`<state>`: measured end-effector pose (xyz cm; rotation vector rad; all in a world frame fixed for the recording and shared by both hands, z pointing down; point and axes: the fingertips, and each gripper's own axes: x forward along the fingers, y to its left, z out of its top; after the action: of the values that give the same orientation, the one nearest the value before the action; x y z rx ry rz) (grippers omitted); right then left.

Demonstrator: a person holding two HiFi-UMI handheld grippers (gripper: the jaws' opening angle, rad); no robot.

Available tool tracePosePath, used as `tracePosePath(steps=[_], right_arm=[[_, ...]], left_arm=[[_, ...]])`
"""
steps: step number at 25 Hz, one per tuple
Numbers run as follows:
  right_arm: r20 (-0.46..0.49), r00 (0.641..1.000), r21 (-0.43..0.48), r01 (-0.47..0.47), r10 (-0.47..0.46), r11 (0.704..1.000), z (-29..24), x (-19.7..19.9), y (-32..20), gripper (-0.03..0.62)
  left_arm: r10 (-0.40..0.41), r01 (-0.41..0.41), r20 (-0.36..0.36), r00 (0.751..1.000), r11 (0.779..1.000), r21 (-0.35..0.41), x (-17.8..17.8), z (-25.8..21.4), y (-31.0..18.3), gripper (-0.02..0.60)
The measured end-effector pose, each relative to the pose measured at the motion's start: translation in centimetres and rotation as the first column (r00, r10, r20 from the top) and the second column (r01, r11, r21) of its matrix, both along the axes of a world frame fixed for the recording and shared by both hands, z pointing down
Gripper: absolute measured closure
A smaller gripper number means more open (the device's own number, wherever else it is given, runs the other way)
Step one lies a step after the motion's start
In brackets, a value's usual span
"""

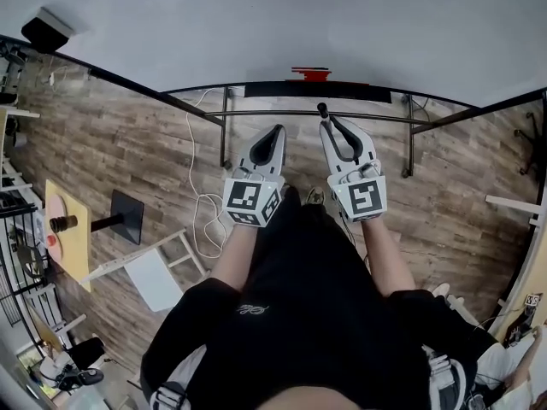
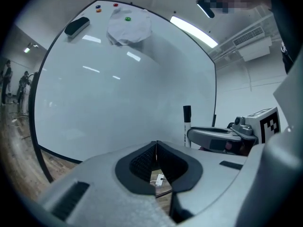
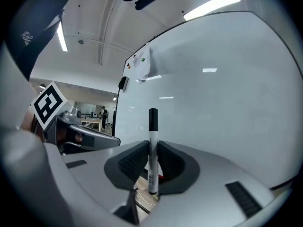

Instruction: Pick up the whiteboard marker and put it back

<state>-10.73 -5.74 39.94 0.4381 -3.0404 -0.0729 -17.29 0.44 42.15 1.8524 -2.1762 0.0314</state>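
Observation:
The whiteboard marker (image 3: 153, 126), white with a black cap, stands upright between the pads of my right gripper (image 3: 152, 148), which is shut on it. In the head view its cap (image 1: 322, 109) pokes out past the right gripper (image 1: 332, 131), close to the lower edge of the whiteboard (image 1: 342, 32). My left gripper (image 1: 272, 141) hovers just left of it, jaws shut with nothing between them. From the left gripper view (image 2: 156, 148) the marker (image 2: 187, 124) shows upright at the right, in front of the whiteboard (image 2: 118, 89).
A black eraser (image 2: 76, 26), a white cloth (image 2: 129, 26) and small magnets cling to the board's upper part. A red object (image 1: 310, 73) sits at the board's lower edge. The board's black stand legs (image 1: 226, 131) and a white cable (image 1: 205, 212) are on the wood floor; a wooden table (image 1: 68, 229) stands left.

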Motion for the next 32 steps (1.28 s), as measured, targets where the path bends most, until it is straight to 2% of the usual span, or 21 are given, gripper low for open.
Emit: tracePosePath(steps=[5, 8, 11, 14, 17, 18, 19, 22, 27, 29, 32], right_arm=[[0.006, 0.999, -0.042, -0.031, 0.031, 0.999, -0.1, 2.0, 0.7, 0.539], [0.008, 0.999, 0.023, -0.051, 0.051, 0.998, -0.4, 3.0, 0.4, 0.539], [0.004, 0.997, 0.081, -0.081, 0.081, 0.993, -0.7, 4.0, 0.1, 0.539], [0.021, 0.996, 0.072, -0.093, 0.092, 0.993, -1.0, 5.1, 0.8, 0.539], [0.013, 0.992, 0.077, -0.124, 0.123, 0.989, -1.1, 5.8, 0.7, 0.539], [-0.002, 0.991, 0.096, -0.130, 0.131, 0.987, -1.1, 6.0, 0.7, 0.539], [-0.024, 0.990, 0.115, -0.132, 0.136, 0.984, -1.0, 6.0, 0.9, 0.539], [-0.071, 0.987, 0.140, -0.131, 0.142, 0.981, -0.5, 5.7, 1.5, 0.539], [-0.097, 0.985, 0.174, -0.121, 0.140, 0.977, -0.8, 4.0, 2.7, 0.539], [-0.108, 0.985, 0.181, -0.110, 0.131, 0.977, -0.8, 3.2, 3.5, 0.539], [-0.118, 0.985, 0.185, -0.099, 0.122, 0.978, -0.9, 2.2, 4.2, 0.539]], left_arm=[[0.043, -0.043, -0.004, 0.999, 0.999, -0.019, 1.9, -0.4, 0.3, 0.574], [0.100, -0.100, -0.002, 0.995, 0.995, -0.009, 3.2, -1.0, -0.8, 0.574], [0.192, -0.192, 0.000, 0.981, 0.981, 0.031, 4.6, -2.0, -2.0, 0.574], [0.295, -0.293, -0.010, 0.956, 0.952, 0.087, 6.1, -3.1, -2.4, 0.573], [0.420, -0.414, -0.039, 0.907, 0.904, 0.103, 7.8, -3.5, -3.2, 0.569], [0.456, -0.451, -0.040, 0.889, 0.887, 0.098, 8.3, -3.6, -3.5, 0.546], [0.485, -0.480, -0.040, 0.873, 0.872, 0.096, 8.7, -3.7, -3.6, 0.480], [0.540, -0.529, -0.065, 0.839, 0.838, 0.133, 9.1, -4.6, -3.7, 0.433], [0.608, -0.586, -0.109, 0.786, 0.790, 0.180, 9.0, -5.0, -3.1, 0.430], [0.617, -0.590, -0.128, 0.777, 0.784, 0.195, 8.6, -5.0, -2.5, 0.430], [0.613, -0.581, -0.141, 0.778, 0.786, 0.210, 7.9, -5.1, -2.3, 0.430]])
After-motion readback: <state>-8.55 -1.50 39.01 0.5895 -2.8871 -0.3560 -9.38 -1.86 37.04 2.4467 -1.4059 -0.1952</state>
